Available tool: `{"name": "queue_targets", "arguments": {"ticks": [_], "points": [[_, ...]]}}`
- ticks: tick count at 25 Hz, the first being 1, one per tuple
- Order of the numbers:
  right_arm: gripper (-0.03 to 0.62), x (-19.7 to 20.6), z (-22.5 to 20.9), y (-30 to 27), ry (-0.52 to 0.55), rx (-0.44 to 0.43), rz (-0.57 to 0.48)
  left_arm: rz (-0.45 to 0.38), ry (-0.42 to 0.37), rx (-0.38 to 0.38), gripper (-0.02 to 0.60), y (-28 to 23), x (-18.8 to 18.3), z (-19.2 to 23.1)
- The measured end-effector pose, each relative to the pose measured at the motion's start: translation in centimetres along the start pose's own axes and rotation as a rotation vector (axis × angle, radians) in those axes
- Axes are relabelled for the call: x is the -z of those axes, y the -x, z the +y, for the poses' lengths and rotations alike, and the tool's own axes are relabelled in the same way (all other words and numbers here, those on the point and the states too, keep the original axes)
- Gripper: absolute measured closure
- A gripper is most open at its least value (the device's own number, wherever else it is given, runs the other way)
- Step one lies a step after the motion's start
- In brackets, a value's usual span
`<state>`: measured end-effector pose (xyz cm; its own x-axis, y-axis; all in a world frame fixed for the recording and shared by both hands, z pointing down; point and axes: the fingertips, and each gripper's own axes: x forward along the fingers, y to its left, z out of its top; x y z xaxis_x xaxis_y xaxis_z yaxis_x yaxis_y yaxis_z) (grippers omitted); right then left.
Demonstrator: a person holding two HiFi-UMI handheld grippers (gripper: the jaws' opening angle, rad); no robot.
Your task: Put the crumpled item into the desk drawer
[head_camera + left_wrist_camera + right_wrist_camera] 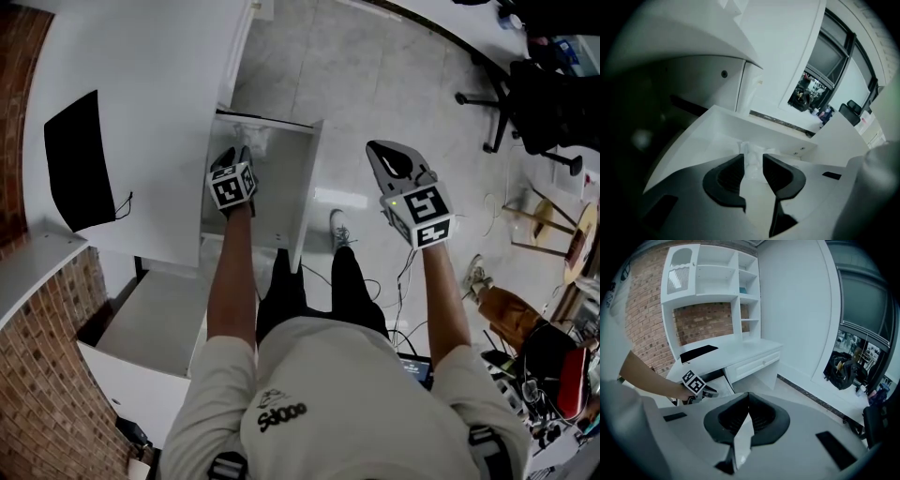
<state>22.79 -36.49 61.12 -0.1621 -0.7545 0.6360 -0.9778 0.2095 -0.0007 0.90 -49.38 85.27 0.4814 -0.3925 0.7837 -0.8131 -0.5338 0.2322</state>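
Plainly, the left gripper (753,158) has its jaws partly apart, and neither pad presses on anything. Through the gap between them the crumpled item (751,150) shows as a pale, wrinkled lump lying on the bottom of the drawer (754,125), just past the fingertips. From the head view this gripper (236,155) points steeply down into the open drawer (310,173), with the crumpled item (255,139) near the drawer's far end. The right gripper (749,397) has its jaws closed tip to tip with nothing between them; it is held out well apart from the drawer, over the floor (394,84). The drawer is pulled out from a white desk (141,84), whose flat top carries a black mat (80,159) near its edge. A brick wall (37,375) runs behind the desk, and the right gripper view shows white shelves (712,277) standing on the desk top against that wall. The floor is pale, glossy tile, and a black office chair (534,103) stands on it off to the person's right.
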Motion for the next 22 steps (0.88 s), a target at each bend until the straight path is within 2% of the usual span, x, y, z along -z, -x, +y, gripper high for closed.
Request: {"name": "queue_targets", "arguments": {"ticks": [3,5,10,15,22], "points": [[0.589,-0.3,-0.4,1.1,-0.003,0.013,-0.018,-0.028,-0.037,-0.023,0.531,1.3,-0.7,-0.6],[0.589,-0.5,-0.2,2.0,-0.002,0.017,-0.025,-0.047,-0.062,-0.026,0.556,2.2,-1.0,-1.1],[0.589,-0.1,0.0,4.1,-0.008,0.031,-0.020,-0.090,-0.127,-0.016,0.563,4.6,-1.5,-3.0],[0.589,-0.4,0.7,6.3,0.016,0.037,-0.033,-0.134,-0.246,0.006,0.563,7.9,-1.8,-5.3],[0.589,-1.3,1.9,9.7,0.080,0.004,-0.082,-0.212,-0.341,-0.042,0.563,14.1,-2.3,-7.0]]}}
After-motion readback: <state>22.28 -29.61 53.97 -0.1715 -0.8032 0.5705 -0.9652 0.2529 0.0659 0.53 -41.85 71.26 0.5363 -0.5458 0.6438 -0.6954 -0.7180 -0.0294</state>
